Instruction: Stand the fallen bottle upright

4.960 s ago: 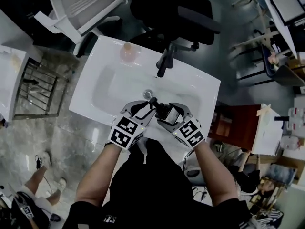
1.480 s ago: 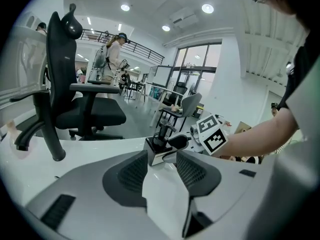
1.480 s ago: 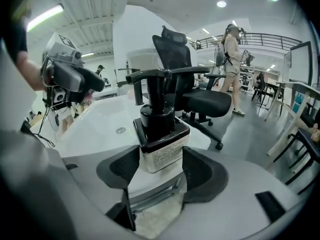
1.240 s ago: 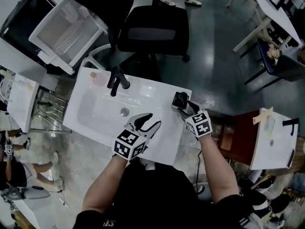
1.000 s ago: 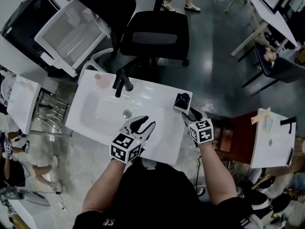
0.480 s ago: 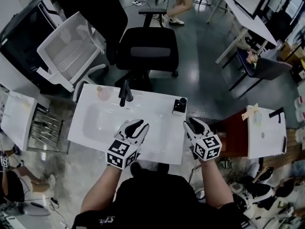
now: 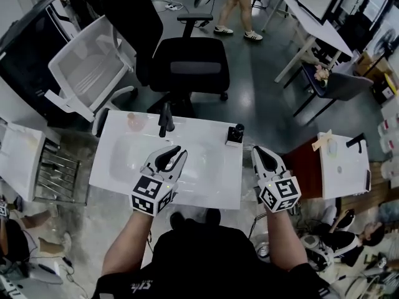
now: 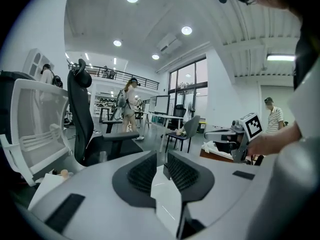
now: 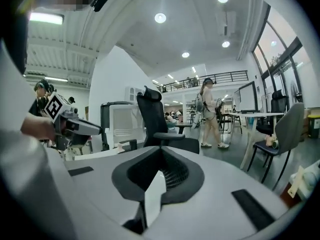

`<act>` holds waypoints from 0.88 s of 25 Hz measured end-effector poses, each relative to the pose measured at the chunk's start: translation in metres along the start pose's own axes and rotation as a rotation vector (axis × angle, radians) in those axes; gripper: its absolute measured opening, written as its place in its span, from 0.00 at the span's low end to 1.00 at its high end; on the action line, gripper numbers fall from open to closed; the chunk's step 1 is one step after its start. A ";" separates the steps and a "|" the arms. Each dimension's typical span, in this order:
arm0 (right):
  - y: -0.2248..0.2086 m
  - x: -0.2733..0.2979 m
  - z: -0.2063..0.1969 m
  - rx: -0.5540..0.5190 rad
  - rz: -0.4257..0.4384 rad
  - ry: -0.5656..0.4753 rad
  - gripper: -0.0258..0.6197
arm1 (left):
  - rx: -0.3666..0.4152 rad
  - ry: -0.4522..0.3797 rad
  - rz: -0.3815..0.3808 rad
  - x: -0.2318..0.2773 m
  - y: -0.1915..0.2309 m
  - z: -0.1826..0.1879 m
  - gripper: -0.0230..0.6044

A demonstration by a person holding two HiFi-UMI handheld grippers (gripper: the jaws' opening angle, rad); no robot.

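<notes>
Bottle (image 7: 235,133) upright on back-right corner of the white sink top (image 7: 212,189), clear of both grippers. Black faucet (image 7: 165,118) at back centre, pink item (image 7: 134,121) to its left. Left gripper (image 7: 174,152) over the basin, jaws slightly apart and just been closing, nothing between them. Right gripper (image 7: 259,150) off the top's right edge, jaws together, empty. Black office chair (image 7: 190,64) behind the sink.

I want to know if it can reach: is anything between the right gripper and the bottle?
Nothing visible. The bottle stands upright at the back right corner of the sink, and the shut, empty right gripper hangs off its right edge, with only bare white surface between them.
</notes>
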State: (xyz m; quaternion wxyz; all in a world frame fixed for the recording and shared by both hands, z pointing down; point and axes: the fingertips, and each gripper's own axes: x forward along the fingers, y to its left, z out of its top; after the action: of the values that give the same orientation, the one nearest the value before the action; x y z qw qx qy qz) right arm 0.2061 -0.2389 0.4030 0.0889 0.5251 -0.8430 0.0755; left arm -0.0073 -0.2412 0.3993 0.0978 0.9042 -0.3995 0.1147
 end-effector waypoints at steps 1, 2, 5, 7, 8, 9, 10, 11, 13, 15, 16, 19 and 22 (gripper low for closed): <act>-0.001 -0.005 0.007 0.003 -0.007 -0.019 0.06 | -0.002 -0.007 0.004 -0.003 0.000 0.001 0.16; -0.002 -0.009 0.014 0.005 -0.009 -0.037 0.06 | -0.003 -0.012 0.008 -0.005 0.000 0.002 0.16; 0.002 -0.018 0.026 -0.033 0.008 -0.079 0.06 | -0.003 -0.024 0.020 -0.009 0.001 0.004 0.16; 0.010 -0.021 0.034 -0.070 0.023 -0.090 0.06 | -0.006 -0.036 0.034 -0.011 0.002 0.007 0.15; 0.013 -0.023 0.038 -0.080 0.032 -0.094 0.06 | -0.009 -0.041 0.043 -0.012 0.003 0.008 0.15; 0.017 -0.024 0.042 -0.085 0.043 -0.101 0.06 | -0.011 -0.045 0.051 -0.013 0.004 0.010 0.15; 0.020 -0.025 0.046 -0.086 0.054 -0.108 0.06 | -0.013 -0.049 0.059 -0.014 0.005 0.012 0.15; 0.023 -0.026 0.049 -0.087 0.065 -0.116 0.06 | -0.013 -0.053 0.065 -0.014 0.007 0.014 0.15; 0.028 -0.027 0.055 -0.094 0.076 -0.125 0.06 | -0.009 -0.061 0.078 -0.014 0.010 0.018 0.15; 0.029 -0.027 0.057 -0.105 0.073 -0.127 0.06 | -0.006 -0.071 0.090 -0.016 0.014 0.022 0.14; 0.029 -0.027 0.058 -0.108 0.069 -0.127 0.06 | -0.007 -0.076 0.096 -0.016 0.016 0.024 0.14; 0.027 -0.026 0.059 -0.105 0.063 -0.128 0.06 | -0.009 -0.089 0.112 -0.016 0.020 0.028 0.14; 0.026 -0.026 0.063 -0.113 0.063 -0.133 0.06 | -0.005 -0.094 0.117 -0.015 0.020 0.030 0.14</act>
State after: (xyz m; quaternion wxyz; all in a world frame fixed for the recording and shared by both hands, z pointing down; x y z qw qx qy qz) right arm 0.1897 -0.2183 0.3350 0.0597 0.4964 -0.8661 -0.0043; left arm -0.0287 -0.2522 0.3677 0.0745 0.8834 -0.4563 0.0767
